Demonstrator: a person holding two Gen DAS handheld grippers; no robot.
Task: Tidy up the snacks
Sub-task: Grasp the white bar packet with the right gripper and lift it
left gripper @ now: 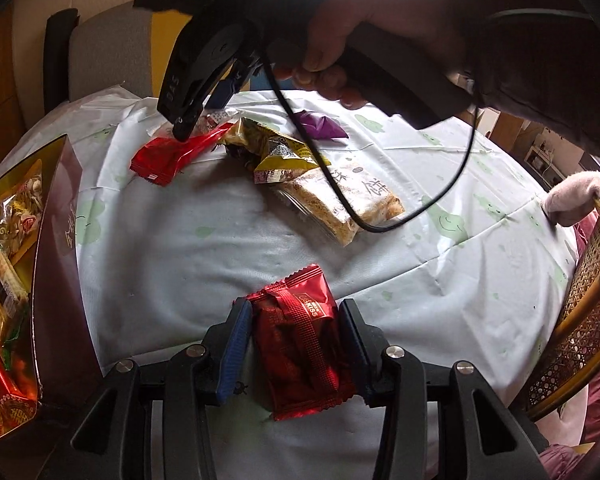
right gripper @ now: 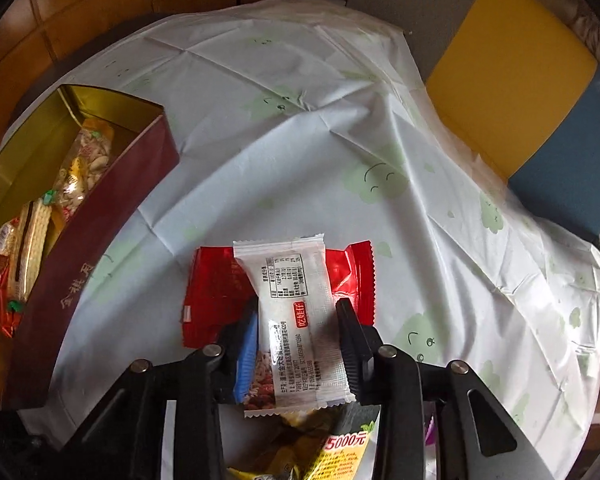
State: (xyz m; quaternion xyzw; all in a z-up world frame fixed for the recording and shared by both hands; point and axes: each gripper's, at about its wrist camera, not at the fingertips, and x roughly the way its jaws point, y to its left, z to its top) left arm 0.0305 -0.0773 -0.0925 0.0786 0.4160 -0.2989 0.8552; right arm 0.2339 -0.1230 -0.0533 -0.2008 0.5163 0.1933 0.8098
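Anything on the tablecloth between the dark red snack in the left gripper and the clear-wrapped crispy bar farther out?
No, in the left wrist view only bare tablecloth lies between the dark red snack and the crispy bar.

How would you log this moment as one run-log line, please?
left tongs: shut on dark red packet | right tongs: on white packet atop red packet | box: open

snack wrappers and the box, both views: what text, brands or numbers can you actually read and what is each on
"KISS" on the dark red packet in the left claw.
"5000元" on the yellow packet, right wrist view.
"吃娃仔" in a red label on the white packet in the right claw; its nutrition table and small print are too small to read.
Gold characters on the maroon box: unclear.
Large characters on the clear cake pack: not legible.
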